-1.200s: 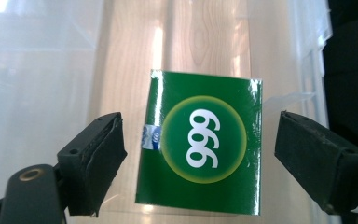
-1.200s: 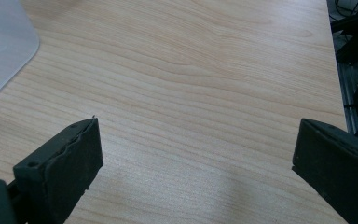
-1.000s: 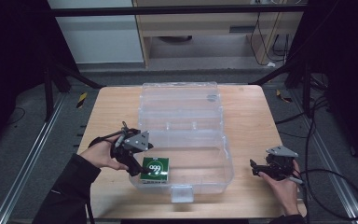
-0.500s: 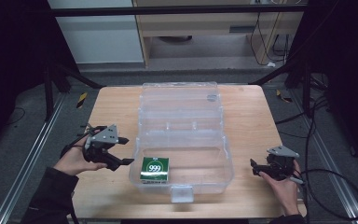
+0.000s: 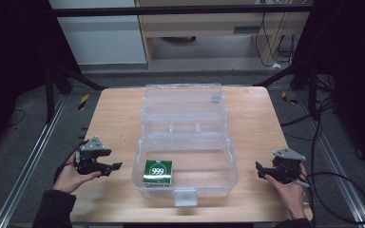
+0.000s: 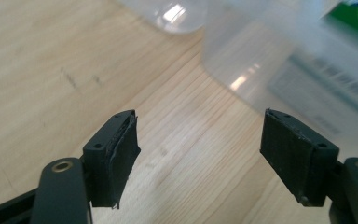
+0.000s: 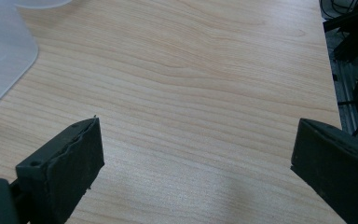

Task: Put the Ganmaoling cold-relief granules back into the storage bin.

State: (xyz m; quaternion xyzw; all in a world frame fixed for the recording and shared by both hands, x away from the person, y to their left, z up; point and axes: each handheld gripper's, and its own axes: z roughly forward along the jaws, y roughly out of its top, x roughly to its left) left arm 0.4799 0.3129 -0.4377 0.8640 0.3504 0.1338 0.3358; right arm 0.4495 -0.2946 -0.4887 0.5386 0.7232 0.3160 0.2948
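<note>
A clear plastic box (image 5: pixel 185 147) stands open in the middle of the wooden table (image 5: pixel 119 114), its lid laid back toward the far side. Inside its near left corner lies a green packet (image 5: pixel 158 172) marked 999, also seen through the box wall (image 6: pixel 303 79) as the green packet (image 6: pixel 354 18). My left gripper (image 5: pixel 115 166) is open at the table's left front, a short way left of the box, with nothing between its pads (image 6: pixel 121 154). My right gripper (image 5: pixel 259 170) is open at the right front, apart from the box, over bare wood (image 7: pixel 191 93).
A corner of the clear box (image 7: pixel 2 51) lies to the left in the right gripper view. The table's right edge (image 7: pixel 328 70) is close, with cables (image 5: pixel 332 190) and black frame legs (image 5: pixel 285 71) beyond. A metal rail (image 5: pixel 24 175) runs along the floor at left.
My left gripper has drawn back from the box's near left corner to the table's left front, leaving the green packet inside. The right gripper has stayed put.
</note>
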